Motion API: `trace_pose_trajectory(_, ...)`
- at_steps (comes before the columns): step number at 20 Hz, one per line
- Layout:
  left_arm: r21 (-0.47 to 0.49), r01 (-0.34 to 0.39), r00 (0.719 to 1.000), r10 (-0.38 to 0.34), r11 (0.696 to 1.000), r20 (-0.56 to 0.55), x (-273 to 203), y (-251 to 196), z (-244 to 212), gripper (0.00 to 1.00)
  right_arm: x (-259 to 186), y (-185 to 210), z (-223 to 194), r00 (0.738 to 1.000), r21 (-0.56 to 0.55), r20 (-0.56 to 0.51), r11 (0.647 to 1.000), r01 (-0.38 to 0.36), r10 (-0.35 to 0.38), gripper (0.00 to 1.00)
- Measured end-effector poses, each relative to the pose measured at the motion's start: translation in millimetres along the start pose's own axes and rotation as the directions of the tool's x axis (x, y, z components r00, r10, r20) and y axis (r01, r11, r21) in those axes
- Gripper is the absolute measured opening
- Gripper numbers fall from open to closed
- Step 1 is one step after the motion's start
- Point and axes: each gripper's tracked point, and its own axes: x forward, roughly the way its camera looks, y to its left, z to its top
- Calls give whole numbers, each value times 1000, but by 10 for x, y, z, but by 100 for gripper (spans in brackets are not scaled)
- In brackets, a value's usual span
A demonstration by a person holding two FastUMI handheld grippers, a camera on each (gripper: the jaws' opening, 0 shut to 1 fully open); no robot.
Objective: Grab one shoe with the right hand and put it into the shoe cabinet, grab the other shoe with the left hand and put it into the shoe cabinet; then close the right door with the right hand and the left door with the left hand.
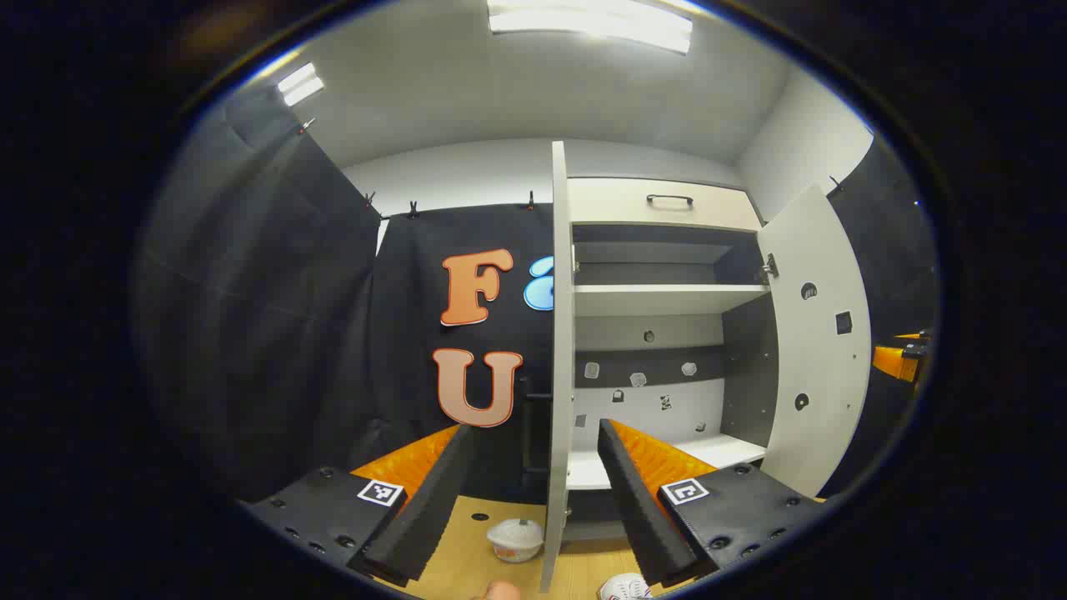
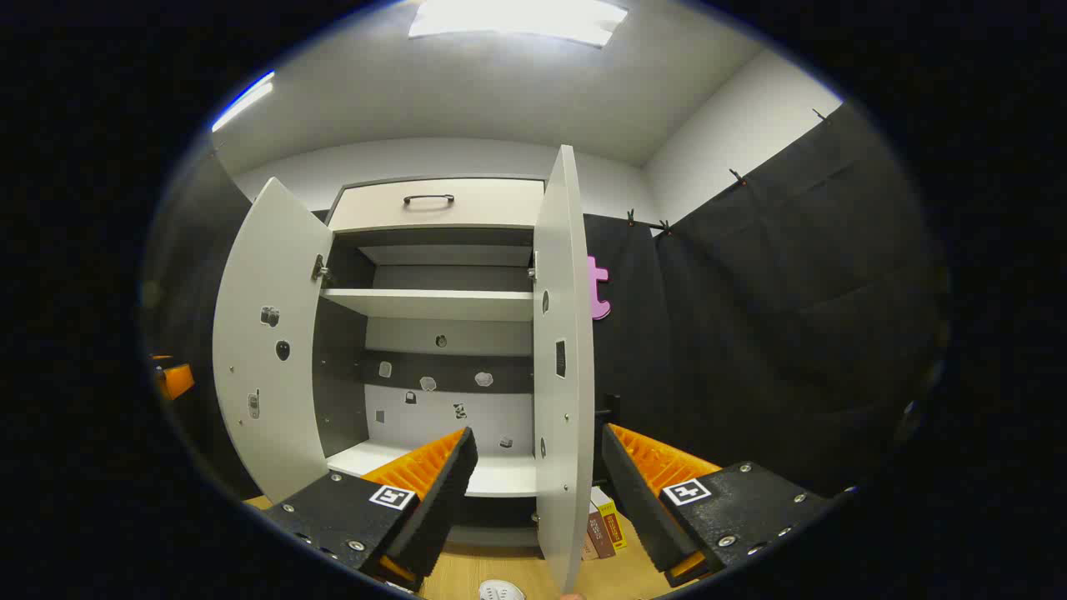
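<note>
The shoe cabinet (image 1: 667, 204) stands ahead with both doors swung open and its shelves (image 1: 667, 298) bare. In the left gripper view the left door (image 1: 558, 333) shows edge-on in the gap of my open left gripper (image 1: 533, 492), clear of both fingers. A white shoe (image 1: 625, 587) lies on the floor below. In the right gripper view the right door (image 2: 565, 350) stands edge-on between the fingers of my open right gripper (image 2: 533, 492). Below it, a white shoe (image 2: 500, 590) peeks in at the bottom edge. The bottom shelf (image 2: 500, 477) holds nothing.
A white bowl (image 1: 515, 540) sits on the wooden floor left of the left door. Small boxes (image 2: 604, 525) stand by the foot of the right door. The other gripper shows as an orange piece far right (image 1: 900, 358) and far left (image 2: 171, 379).
</note>
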Motion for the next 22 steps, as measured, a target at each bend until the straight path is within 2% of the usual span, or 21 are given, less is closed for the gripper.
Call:
trace_pose_trajectory(3,-3,-9,1000,9,1000,1,35,101,-30,96,-20,-2,-111,1000,36,3,999,-9,9,92)
trace_pose_trajectory(7,13,-89,996,89,996,11,-62,228,-52,96,22,-116,-124,1000,22,8,999,-23,23,92)
trace_pose_trajectory(13,25,-128,992,128,991,-4,-313,-74,37,96,162,-28,-23,989,20,13,989,-148,148,92)
trace_pose_trajectory(18,13,-115,993,115,993,0,-460,-250,103,95,172,107,-88,980,28,5,980,-198,198,92)
trace_pose_trajectory(19,5,-105,994,105,994,-6,-494,-256,83,95,122,157,-136,979,30,3,978,-205,205,97)
trace_pose_trajectory(20,0,-94,995,94,996,-15,-525,-265,66,95,64,220,-198,978,35,-5,977,-208,208,93)
trace_pose_trajectory(22,2,-76,997,76,997,-25,-621,-218,56,95,-23,317,-388,978,38,-40,978,-205,206,92)
